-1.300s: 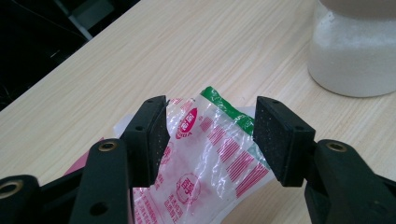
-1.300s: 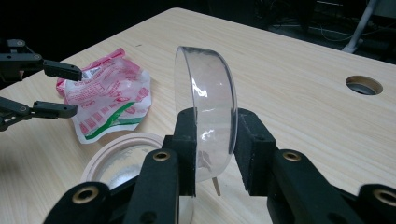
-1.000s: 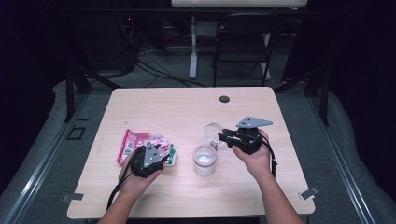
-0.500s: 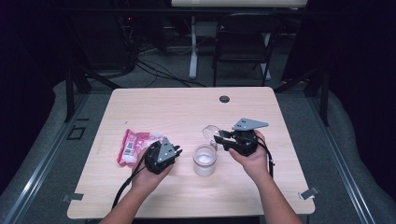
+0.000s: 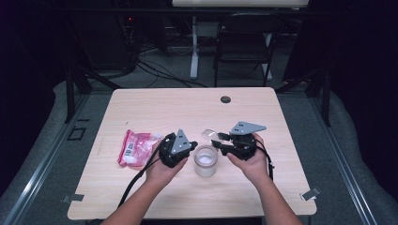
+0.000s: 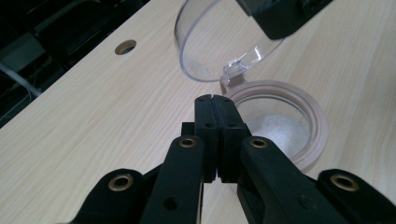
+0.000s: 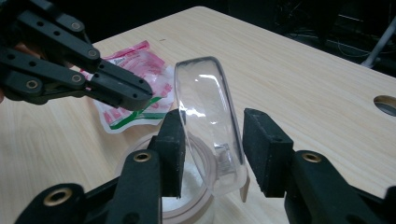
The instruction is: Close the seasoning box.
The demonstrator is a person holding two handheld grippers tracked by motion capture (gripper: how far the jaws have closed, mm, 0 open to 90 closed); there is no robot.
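Observation:
A clear jar (image 5: 205, 160) with white powder inside stands on the table (image 5: 187, 108) between my two hands. Its hinged clear lid (image 7: 205, 102) is swung up and open. My right gripper (image 7: 212, 126) straddles that lid and its jaws have just been opening: the left pad (image 7: 173, 140) lies against the lid, the right pad (image 7: 261, 149) stands off it. My left gripper (image 6: 212, 100) is shut with nothing in it, its tips just short of the jar's pale rim (image 6: 317, 116), below the lid (image 6: 210, 42). From above, the left gripper (image 5: 193, 146) sits left of the jar.
A pink and white packet (image 5: 136, 147) lies flat left of my left hand, also the packet (image 7: 135, 70) behind the jaws. A round cable hole (image 5: 225, 99) is near the table's far edge. A chair (image 5: 244, 42) stands beyond the table.
My left gripper left the pink packet, moved right up to the jar and closed. My right gripper stayed in place and its jaws spread around the raised lid.

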